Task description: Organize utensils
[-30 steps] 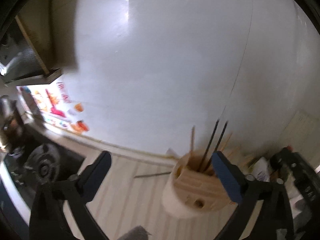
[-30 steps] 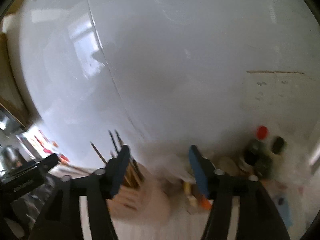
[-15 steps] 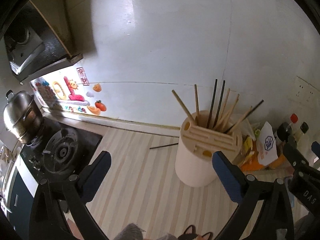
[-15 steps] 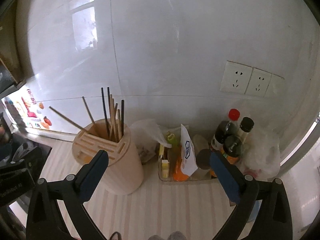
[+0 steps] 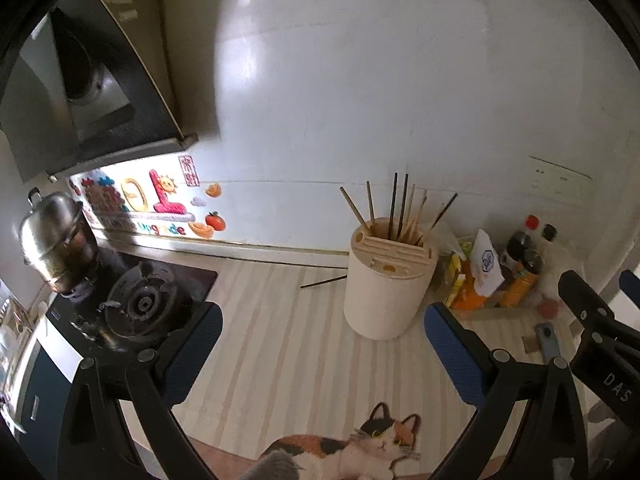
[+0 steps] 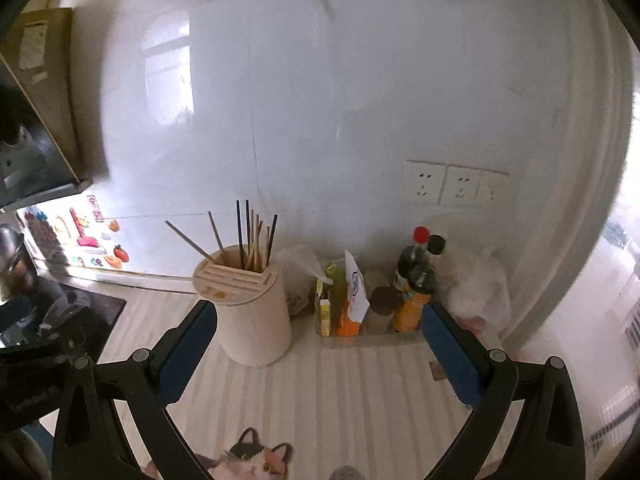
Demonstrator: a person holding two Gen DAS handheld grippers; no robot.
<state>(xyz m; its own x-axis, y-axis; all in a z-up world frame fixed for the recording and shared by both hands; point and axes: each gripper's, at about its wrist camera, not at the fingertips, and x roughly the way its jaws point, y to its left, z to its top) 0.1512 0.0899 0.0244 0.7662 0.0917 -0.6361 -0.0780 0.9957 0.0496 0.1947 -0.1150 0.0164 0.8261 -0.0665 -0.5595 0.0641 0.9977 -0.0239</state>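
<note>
1. Plainly, both claws are spread wide with nothing between the pads: the left gripper and the right gripper hang above the striped counter, short of the utensil holder.
2. The chopsticks stand splayed in the holder's back opening, while one loose chopstick lies flat on the counter, touching or just beside the holder's left base.
3. Judged risk: the loose stick is thin and flat against the surface, so pads closing on it may slide off or flick it toward the stove burner.
4. Judged risk: reaching past the holder could knock the leaning sticks or tip the holder into the bottles and packets beside it.
5. Only the left view shows the loose chopstick, the burner and the steel pot; in the right view the holder hides that stick.
6. Only the right view shows the wall sockets sharply, and the plastic bag by the bottles.
</note>
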